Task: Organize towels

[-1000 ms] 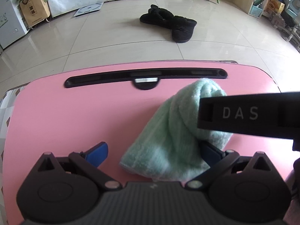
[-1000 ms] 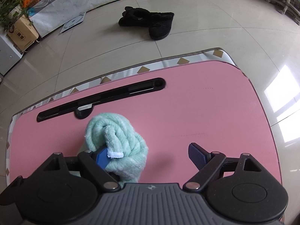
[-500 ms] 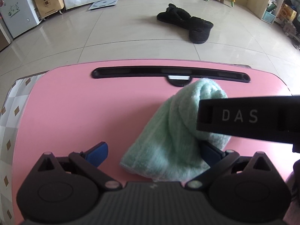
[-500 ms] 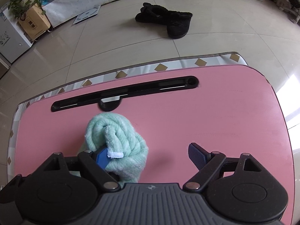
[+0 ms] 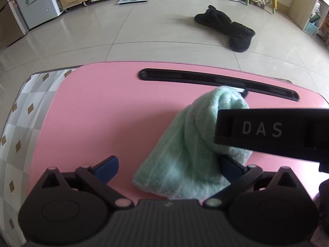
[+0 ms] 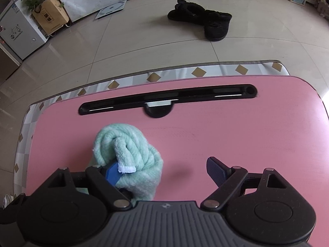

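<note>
A mint green towel (image 5: 191, 150), loosely rolled, lies on the pink lap table (image 5: 92, 113). My left gripper (image 5: 169, 164) is open around its near end, and the towel leans on the right finger. The black side of the right gripper (image 5: 267, 131), marked DAS, crosses this view and presses against the towel's right side. In the right wrist view the towel (image 6: 131, 144) is bunched at the left finger of my open right gripper (image 6: 162, 168). That blue finger pad (image 6: 112, 173) is tucked under a white-edged towel corner. The right finger is free over bare table.
A long black slot (image 6: 168, 98) with a round notch runs along the table's far edge. A diamond-patterned mat (image 6: 156, 76) lies under the table. Black fuzzy slippers (image 6: 205, 22) are on the tiled floor beyond. A cardboard box and a white cabinet stand far left.
Both views have swung left, so the table and slot sit further right in each. The towel keeps its place against both grippers' fingers. Its far end now overlaps the slot's notch in the left view.
</note>
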Available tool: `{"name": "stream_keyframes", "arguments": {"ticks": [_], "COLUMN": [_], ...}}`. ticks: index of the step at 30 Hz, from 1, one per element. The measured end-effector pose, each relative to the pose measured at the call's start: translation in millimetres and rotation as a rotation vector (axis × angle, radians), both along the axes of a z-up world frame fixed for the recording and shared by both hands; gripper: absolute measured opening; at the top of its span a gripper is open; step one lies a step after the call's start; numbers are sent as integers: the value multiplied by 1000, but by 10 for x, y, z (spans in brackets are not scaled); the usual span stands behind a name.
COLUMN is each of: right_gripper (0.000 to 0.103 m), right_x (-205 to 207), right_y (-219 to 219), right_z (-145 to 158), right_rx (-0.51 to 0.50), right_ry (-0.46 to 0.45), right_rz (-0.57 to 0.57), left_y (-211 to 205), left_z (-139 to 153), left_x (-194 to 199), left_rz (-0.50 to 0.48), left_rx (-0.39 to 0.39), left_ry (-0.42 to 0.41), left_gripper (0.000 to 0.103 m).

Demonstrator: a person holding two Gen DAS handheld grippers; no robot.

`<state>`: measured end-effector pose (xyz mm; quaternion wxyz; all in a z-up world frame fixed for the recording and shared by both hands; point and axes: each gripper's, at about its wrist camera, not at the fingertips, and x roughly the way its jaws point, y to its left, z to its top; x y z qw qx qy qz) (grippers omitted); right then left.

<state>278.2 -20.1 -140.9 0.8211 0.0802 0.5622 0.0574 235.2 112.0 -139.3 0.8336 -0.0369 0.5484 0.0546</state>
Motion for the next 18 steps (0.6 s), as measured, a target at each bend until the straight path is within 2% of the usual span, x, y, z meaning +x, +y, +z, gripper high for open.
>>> {"name": "stream_keyframes", "arguments": {"ticks": [18], "right_gripper": [86], "right_x": [39], "right_y": [604], "right_z": [-52], "right_rx": [60], "right_ry": [1], "right_rz": [74], "left_y": [595], "left_z": [5], "left_x": [-66], "left_rz": [109], "left_rx": [13], "left_ry": [2], "left_gripper": [103]}}
